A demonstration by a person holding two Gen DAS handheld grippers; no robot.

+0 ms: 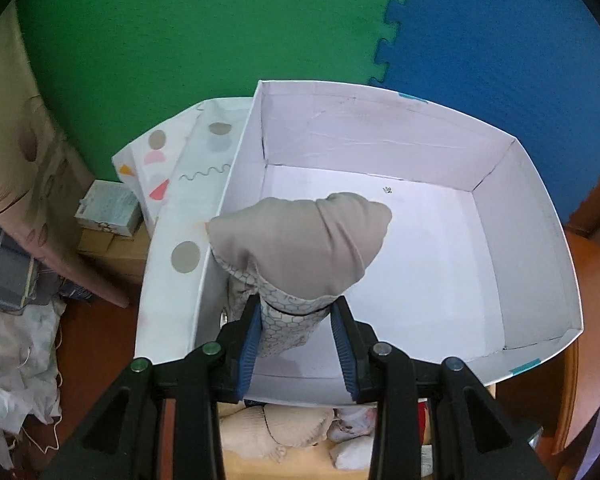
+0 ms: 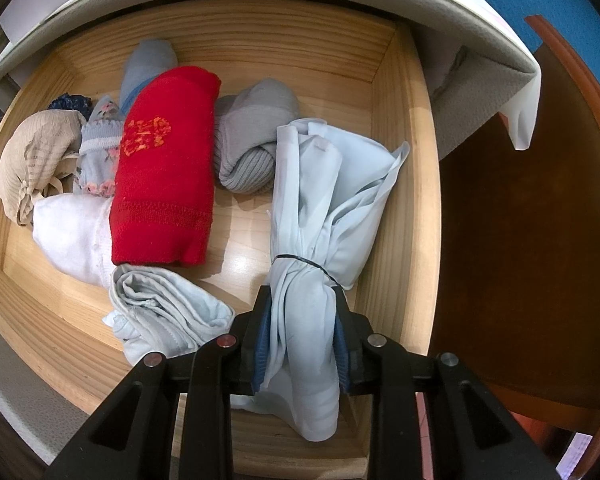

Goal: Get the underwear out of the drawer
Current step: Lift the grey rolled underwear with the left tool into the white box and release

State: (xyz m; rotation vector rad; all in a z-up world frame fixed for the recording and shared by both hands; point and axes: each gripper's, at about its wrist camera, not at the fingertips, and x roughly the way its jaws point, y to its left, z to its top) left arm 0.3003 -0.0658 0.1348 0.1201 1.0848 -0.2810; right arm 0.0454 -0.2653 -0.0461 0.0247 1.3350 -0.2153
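Left gripper [image 1: 298,344] clamping grey rolled underwear [image 1: 300,240] over white box [image 1: 540,240] (near its left wall), right gripper [image 2: 300,344] clamping pale-blue bundle [image 2: 320,220] by wooden drawer's [image 2: 404,160] right wall, red roll [image 2: 164,168] beside.

Black left tool [image 1: 296,344], right tool [image 2: 300,344], blue ribbed pads (round silver screws)

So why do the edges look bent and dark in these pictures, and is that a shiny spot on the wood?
Left wrist view: fisheye lens bows the white box walls and blackens the corners. Right wrist view: the wooden drawer rim curves likewise; a pale glare patch sits on its floor beside the red garment. Both look sharp.
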